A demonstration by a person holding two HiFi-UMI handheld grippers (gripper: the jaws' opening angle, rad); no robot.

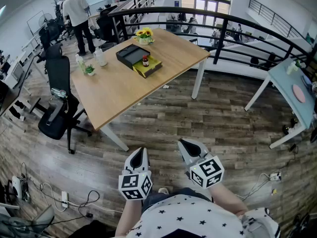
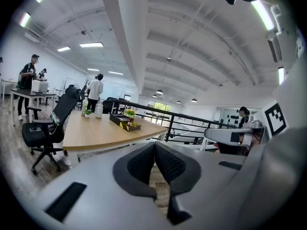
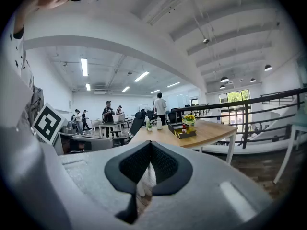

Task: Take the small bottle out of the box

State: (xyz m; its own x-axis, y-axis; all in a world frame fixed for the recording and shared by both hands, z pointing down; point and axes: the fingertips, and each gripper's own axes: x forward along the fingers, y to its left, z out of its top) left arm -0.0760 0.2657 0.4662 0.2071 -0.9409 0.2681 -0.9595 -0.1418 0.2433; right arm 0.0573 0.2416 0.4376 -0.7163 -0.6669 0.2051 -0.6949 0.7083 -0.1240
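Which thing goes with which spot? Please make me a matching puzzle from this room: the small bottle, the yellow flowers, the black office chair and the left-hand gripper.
Things:
1. small bottle
2. yellow flowers
3. black office chair
4. left gripper

Places or states:
A. on the floor, at the left side of the table
B. jaws shut and empty, held over the floor short of the table
C. standing in the yellow part of the open box
D. near the table's far edge, behind the box

Pairs: 1-C, 2-D, 3-A, 4-B
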